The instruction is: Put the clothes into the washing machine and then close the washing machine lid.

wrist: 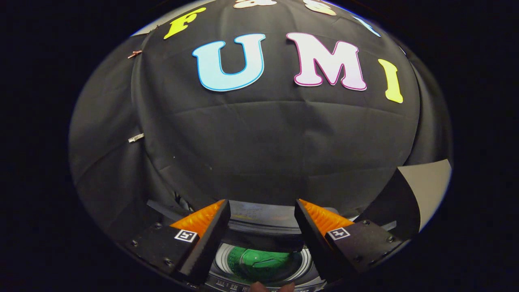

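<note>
Tool [262, 211] spread wide, its 2 fingers well apart, nothing between them, nothing pinched. It sits high over the washing machine [263, 221] and looks mostly at the black cloth wall beyond.

Washing machine: top-loader, seen between and below the 2 fingers. Round drum opening [263, 263] is uncovered. Inside the drum lies a green garment [259, 263], crumpled, low in the tub. So the clothes, as far as can be seen, are already in the machine.

Lid [259, 239]: a dark panel stands along the far edge of the drum opening, between the fingers. Probably the raised lid, though its outline is hard to read. A second dark angled panel [399, 198] rises just right of the machine; cannot tell what it belongs to.

Step in hand, judged: loading looks done, lid closing not yet done. Next move calls for lowering the tool toward the machine's far edge, catching the upper rim of the lid with a finger, and swinging it forward and down over the drum. Risk: the lid drops hard if released early.

Writing: small markings along the machine's near rim [227, 286], too small to read. Each finger carries 1 square black-and-white marker tag. No brand legible.
</note>
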`<action>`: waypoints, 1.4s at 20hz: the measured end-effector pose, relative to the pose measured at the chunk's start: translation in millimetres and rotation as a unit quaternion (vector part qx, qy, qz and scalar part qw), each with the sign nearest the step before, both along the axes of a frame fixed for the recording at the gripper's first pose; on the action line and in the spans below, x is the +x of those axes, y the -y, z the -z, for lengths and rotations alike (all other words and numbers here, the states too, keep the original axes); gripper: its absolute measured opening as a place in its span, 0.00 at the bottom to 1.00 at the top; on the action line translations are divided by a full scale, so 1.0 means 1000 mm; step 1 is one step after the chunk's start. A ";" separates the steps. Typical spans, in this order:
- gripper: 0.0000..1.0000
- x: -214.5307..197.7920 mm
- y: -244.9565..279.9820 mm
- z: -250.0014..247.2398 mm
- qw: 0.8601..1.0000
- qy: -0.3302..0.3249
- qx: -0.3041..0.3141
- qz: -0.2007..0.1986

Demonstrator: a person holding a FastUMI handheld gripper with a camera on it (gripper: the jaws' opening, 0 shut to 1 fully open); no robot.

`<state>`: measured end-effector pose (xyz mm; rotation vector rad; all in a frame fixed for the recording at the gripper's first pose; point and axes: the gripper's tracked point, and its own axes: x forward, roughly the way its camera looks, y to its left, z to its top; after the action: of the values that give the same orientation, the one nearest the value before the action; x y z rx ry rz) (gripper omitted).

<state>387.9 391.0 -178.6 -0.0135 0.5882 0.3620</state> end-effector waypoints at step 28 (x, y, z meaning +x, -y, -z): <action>1.00 -0.089 0.010 -0.011 0.987 0.117 0.071 -0.085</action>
<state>298.7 380.8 -167.3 0.0314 0.3287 0.5600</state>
